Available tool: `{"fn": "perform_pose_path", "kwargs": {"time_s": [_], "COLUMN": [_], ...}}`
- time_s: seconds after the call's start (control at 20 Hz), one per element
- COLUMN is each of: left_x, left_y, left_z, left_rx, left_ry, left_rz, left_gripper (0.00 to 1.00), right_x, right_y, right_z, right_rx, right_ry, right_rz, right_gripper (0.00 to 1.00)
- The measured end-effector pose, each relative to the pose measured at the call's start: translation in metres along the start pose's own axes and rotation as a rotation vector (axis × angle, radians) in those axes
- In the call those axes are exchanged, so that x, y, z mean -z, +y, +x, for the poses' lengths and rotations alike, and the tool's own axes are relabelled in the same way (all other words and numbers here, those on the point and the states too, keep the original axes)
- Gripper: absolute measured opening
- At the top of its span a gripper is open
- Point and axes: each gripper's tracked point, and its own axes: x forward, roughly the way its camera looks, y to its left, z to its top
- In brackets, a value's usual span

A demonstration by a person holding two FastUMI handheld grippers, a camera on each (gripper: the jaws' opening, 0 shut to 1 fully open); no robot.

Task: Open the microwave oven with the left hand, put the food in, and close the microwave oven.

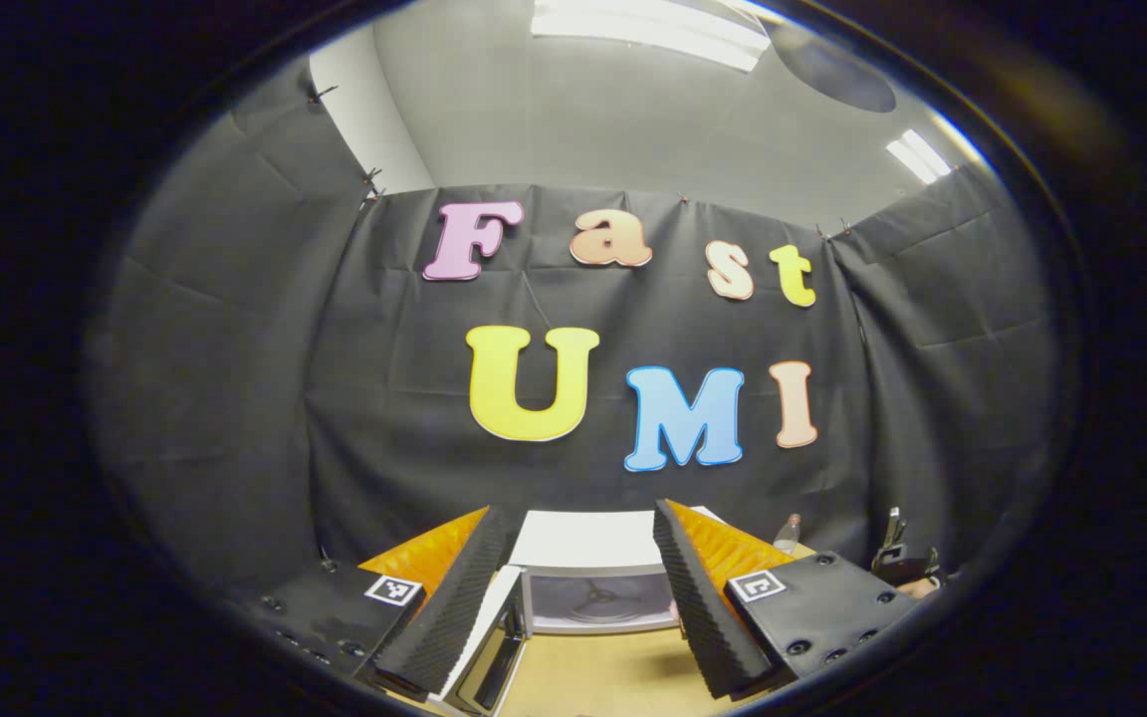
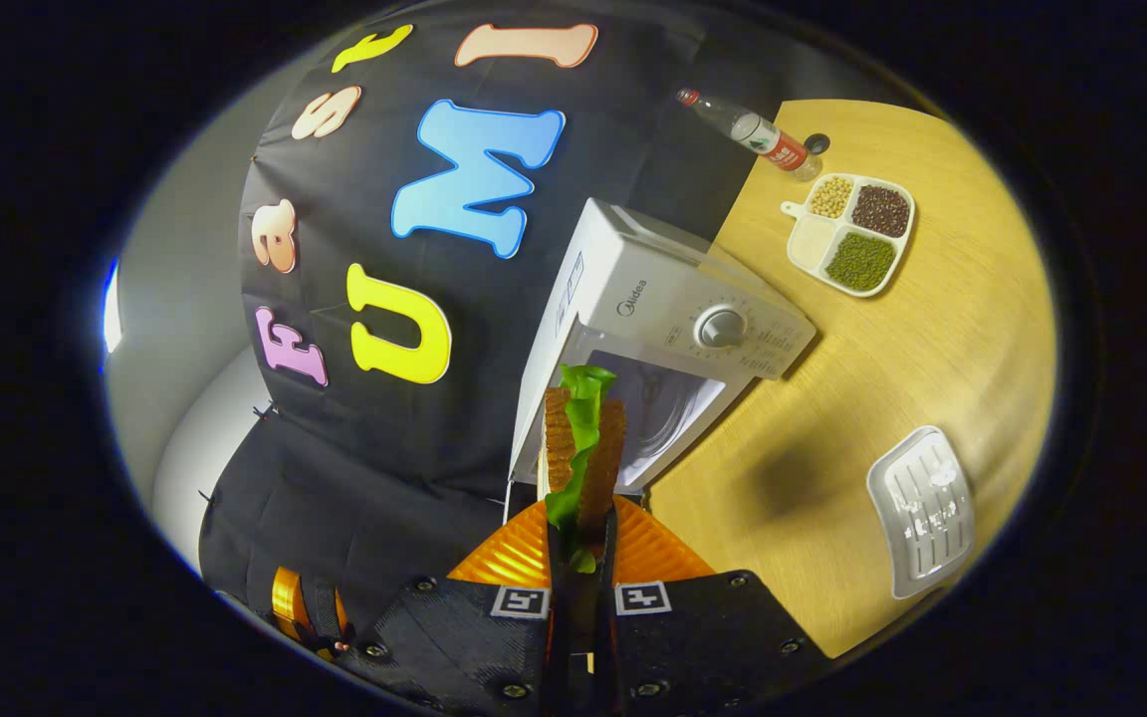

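In the left gripper view, the microwave oven is sitting on the table straight ahead, its door swinging out toward the lower left so the cavity with its turntable is facing the camera. Bare table is lying between the oven's front edge and the camera. The left gripper is hovering with its two fingers spread wide apart, framing the open cavity and gripping nothing; the near finger is overlapping the door's edge, though contact cannot be judged. At the far right, part of the other gripper and a hand are peeking in beside a bottle.

In the right gripper view, the scene is tilting. The right gripper is pressing both fingers together on the sandwich, which is standing on edge with green lettuce poking from between two brown slices. The sandwich is hanging just in front of the oven's open mouth, below the control panel and its knob. Farther off on the table, a divided dish of beans is lying near the bottle, and a silver tray is resting well apart near the table's near edge.
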Motion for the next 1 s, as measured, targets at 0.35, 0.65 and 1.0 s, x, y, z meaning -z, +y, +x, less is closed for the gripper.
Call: {"fn": "perform_pose_path", "kwargs": {"time_s": [0.35,0.65,1.0], "left_x": [-0.009,0.004,0.030], "left_y": [0.038,0.082,0.132], "left_z": [-0.013,-0.027,-0.043], "left_rx": [-0.089,-0.179,-0.291], "left_ry": [-0.005,0.039,0.103], "left_rz": [0.000,0.035,0.008], "left_gripper": [0.97,0.97,0.97], "right_x": [0.016,0.002,0.004], "right_y": [-0.020,-0.042,-0.076], "right_z": [0.107,0.181,0.255], "right_rx": [0.077,0.142,0.257], "right_ry": [-0.023,-0.163,-0.366], "right_rz": [0.080,0.230,0.450], "right_gripper": [0.10,0.10,0.10]}}
